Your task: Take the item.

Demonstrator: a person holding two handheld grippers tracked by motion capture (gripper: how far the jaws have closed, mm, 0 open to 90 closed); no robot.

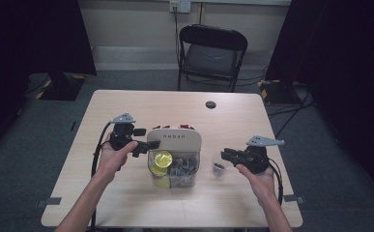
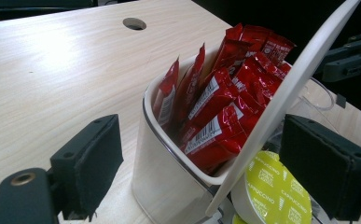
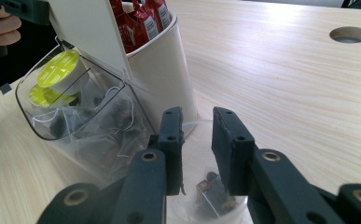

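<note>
High view: left gripper (image 1: 143, 145) is holding at organiser (image 1: 174, 140), right gripper (image 1: 227, 155) nearer sachet (image 1: 218, 167) | Left gripper view: jaws standing wide, straddling lid (image 2: 281, 100), not pressing | Right gripper view: jaws parting narrowly, sachet (image 3: 211, 191) lying between, below.

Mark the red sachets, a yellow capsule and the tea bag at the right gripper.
red sachets (image 2: 225, 107), left gripper view, front sachet's face.
yellow capsule (image 3: 59, 69), right gripper view, its lid.
tea bag (image 3: 211, 191), right gripper view, dark contents below the jaws.
</note>
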